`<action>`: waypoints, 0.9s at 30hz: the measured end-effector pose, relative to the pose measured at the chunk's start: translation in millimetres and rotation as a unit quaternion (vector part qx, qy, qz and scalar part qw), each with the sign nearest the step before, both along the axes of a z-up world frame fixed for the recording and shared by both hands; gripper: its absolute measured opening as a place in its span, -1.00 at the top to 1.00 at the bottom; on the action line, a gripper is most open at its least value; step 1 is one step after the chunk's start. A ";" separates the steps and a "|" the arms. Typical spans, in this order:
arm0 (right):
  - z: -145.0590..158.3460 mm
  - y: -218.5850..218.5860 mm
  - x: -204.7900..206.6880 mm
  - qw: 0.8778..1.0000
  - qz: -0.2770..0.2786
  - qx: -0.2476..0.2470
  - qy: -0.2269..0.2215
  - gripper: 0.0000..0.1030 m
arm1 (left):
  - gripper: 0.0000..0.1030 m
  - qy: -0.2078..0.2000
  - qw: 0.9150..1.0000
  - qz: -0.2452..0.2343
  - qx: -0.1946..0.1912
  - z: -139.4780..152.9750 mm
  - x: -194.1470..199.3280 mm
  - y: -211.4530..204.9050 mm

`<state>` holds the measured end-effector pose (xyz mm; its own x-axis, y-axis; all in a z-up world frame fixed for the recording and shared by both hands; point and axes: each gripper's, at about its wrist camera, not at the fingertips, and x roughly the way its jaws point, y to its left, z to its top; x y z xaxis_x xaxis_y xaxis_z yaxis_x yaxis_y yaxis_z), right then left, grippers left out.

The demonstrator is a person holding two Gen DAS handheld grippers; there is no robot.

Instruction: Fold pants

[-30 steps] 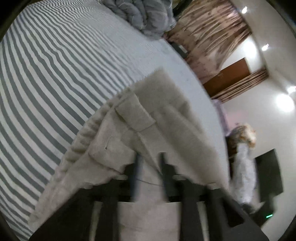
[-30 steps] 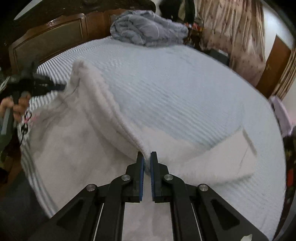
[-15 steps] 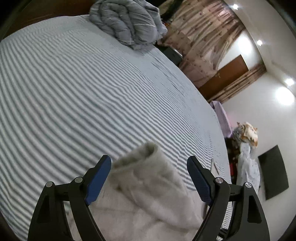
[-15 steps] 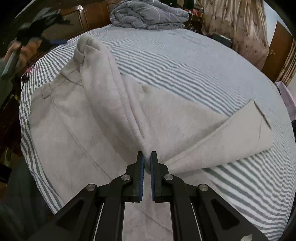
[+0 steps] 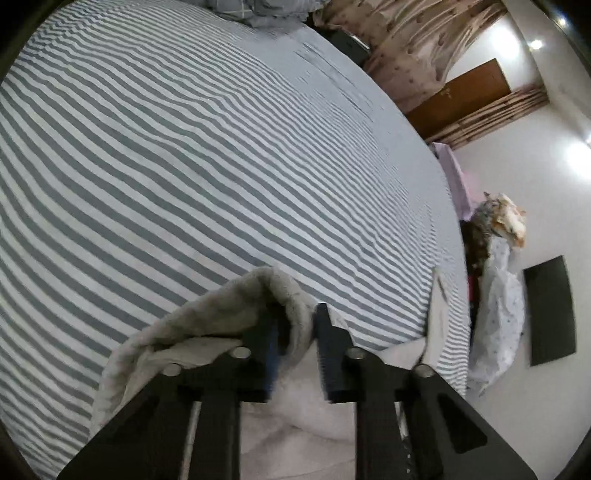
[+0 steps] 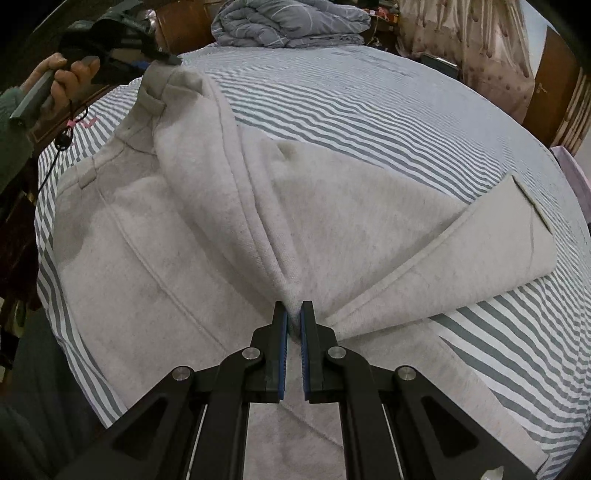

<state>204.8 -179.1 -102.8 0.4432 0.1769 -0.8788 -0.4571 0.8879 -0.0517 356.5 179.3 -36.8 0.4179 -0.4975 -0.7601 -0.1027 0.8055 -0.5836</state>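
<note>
Striped bed [image 6: 369,110] carries pants [image 6: 351,221]; left gripper [image 5: 295,332] has just clenched the waistband, right gripper [image 6: 293,314] pinches the crease for folding.

Pants [image 6: 332,221]: pale grey-beige, plain. Bedsheet [image 5: 184,166]: grey-and-white stripes. Quilt [image 6: 288,22] at 12 o'clock: blue-grey, thin white lines. Gripper pads [image 6: 283,350]: blue; frames black.

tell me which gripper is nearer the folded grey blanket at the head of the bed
Left. The left gripper grips the pants waistband up near the blanket; the right gripper pinches them farther down the bed.
</note>
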 end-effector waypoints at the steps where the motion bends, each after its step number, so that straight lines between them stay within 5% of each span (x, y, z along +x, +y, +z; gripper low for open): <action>1: 2.2 0.8 -0.3 1.000 -0.001 0.000 -0.003 0.90 | 0.75 -0.005 1.000 0.002 0.009 4.7 -4.4 -3.6; 4: 12.1 0.2 -1.4 1.000 0.000 -0.003 -0.017 0.90 | 0.78 -0.019 1.000 0.013 0.012 16.5 -21.9 -1.8; 14: 60.0 -11.7 -22.1 0.997 -0.019 -0.004 -0.074 0.90 | 0.80 -0.064 0.994 0.034 -0.076 39.8 -120.3 66.3; 20: 57.4 -15.5 -43.5 0.997 -0.028 -0.010 -0.068 0.90 | 0.80 -0.046 0.996 0.028 -0.078 14.3 -186.4 79.5; 27: 17.5 -13.6 -59.7 0.999 -0.027 -0.035 -0.028 0.89 | 0.77 -0.001 0.997 0.041 -0.067 -38.9 -237.8 73.8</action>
